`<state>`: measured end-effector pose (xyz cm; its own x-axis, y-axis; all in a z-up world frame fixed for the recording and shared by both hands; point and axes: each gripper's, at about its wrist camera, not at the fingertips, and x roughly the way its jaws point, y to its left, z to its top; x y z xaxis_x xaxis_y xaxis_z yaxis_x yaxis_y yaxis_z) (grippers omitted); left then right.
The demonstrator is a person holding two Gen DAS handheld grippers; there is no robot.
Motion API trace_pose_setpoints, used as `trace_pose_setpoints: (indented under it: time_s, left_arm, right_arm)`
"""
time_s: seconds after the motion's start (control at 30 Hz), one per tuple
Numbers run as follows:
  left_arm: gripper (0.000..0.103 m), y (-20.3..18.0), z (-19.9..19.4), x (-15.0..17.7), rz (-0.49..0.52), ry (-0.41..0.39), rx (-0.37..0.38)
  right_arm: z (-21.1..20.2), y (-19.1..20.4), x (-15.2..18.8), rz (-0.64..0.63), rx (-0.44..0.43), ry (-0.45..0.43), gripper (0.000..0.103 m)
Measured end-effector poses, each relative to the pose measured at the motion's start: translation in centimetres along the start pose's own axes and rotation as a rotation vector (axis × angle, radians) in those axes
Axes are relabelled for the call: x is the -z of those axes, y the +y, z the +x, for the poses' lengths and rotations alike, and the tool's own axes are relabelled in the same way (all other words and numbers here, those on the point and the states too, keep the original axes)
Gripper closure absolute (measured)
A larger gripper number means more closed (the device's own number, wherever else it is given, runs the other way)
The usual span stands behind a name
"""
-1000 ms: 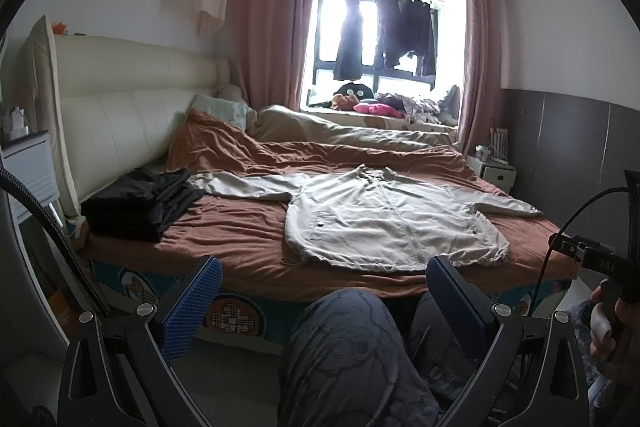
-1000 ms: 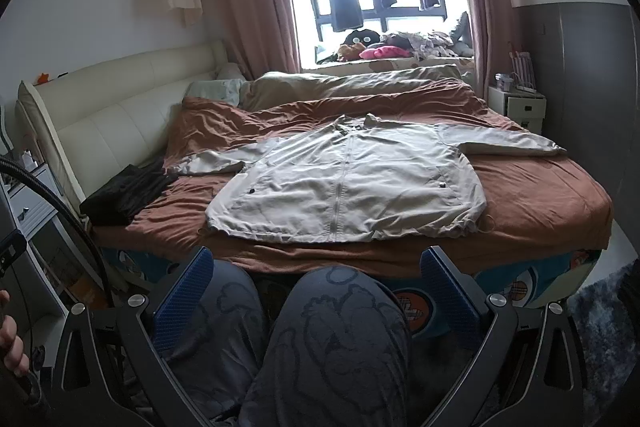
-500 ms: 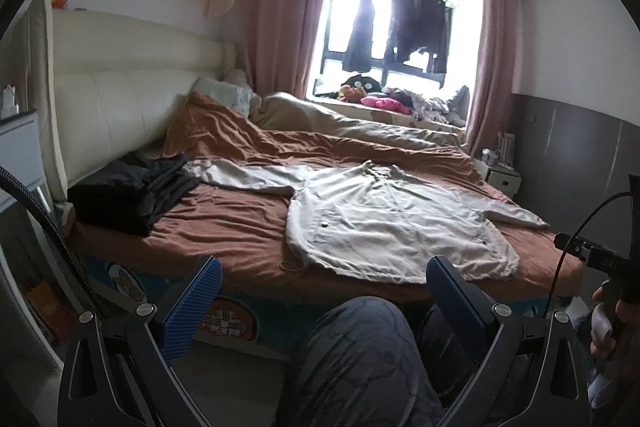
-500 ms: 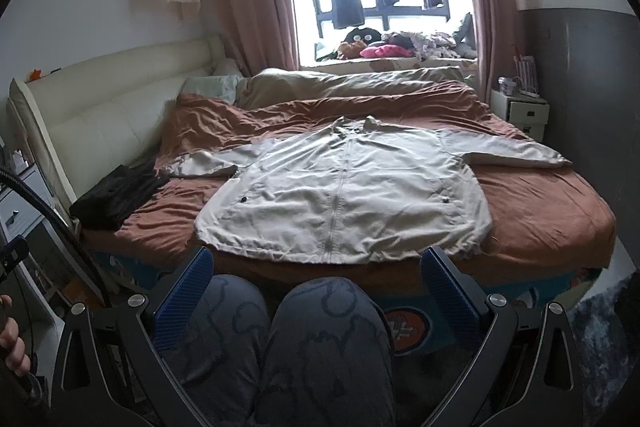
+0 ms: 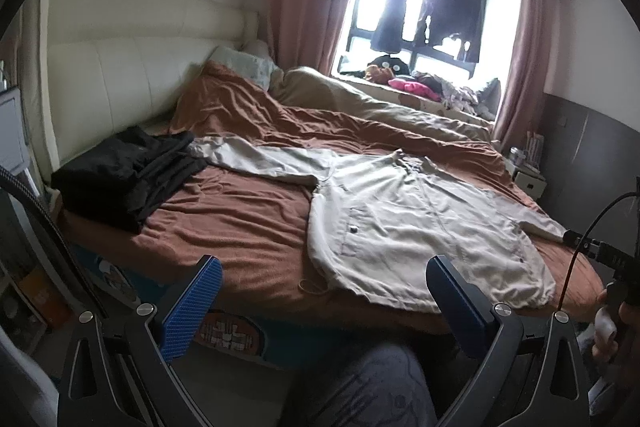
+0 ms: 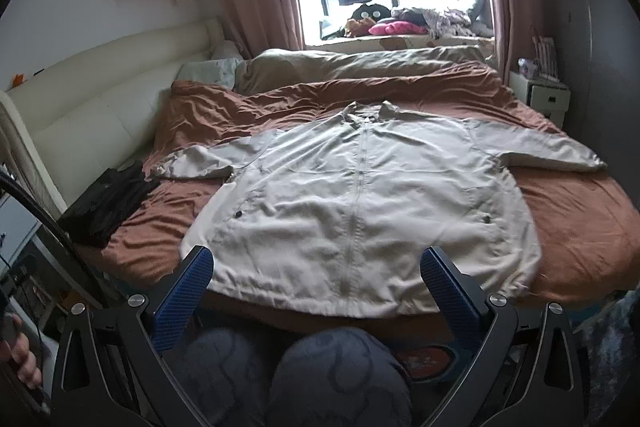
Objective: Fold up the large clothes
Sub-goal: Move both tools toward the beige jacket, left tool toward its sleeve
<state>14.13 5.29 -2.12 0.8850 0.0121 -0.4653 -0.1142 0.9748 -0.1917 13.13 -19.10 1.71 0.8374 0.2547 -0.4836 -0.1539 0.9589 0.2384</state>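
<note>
A large beige zip jacket (image 6: 360, 203) lies flat and face up on the brown bedspread (image 6: 580, 227), both sleeves spread out; it also shows in the left wrist view (image 5: 408, 227). My right gripper (image 6: 316, 271) is open and empty, just short of the jacket's hem near the bed's front edge. My left gripper (image 5: 324, 283) is open and empty, in front of the bed's edge, near the jacket's lower left corner and left of its middle.
A folded pile of black clothes (image 5: 124, 175) lies at the bed's left by the cream headboard (image 5: 120, 75). A beige duvet (image 6: 360, 63) lies at the far side under the window. A white nightstand (image 6: 544, 99) stands right. My knees (image 6: 300, 379) are below the grippers.
Both grippers have moved forward toward the bed; the jacket now looks larger and nearer. The left view has swung a little left. Both grippers stay open.
</note>
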Motion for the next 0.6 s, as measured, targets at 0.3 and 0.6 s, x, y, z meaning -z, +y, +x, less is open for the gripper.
trace_pose_setpoints:
  time_s: [0.3,0.6]
  left_arm:
    - [0.002,3.6,6.2,-2.8,-0.082,0.018,-0.018]
    - [0.012,6.9,13.4,-6.7,-0.129,0.056,-0.054]
  right_arm:
    - [7.9,1.9,-4.3,-0.024,-0.024,0.022,0.0]
    - [17.0,3.3,-8.3,0.006,-0.061,0.036,0.0]
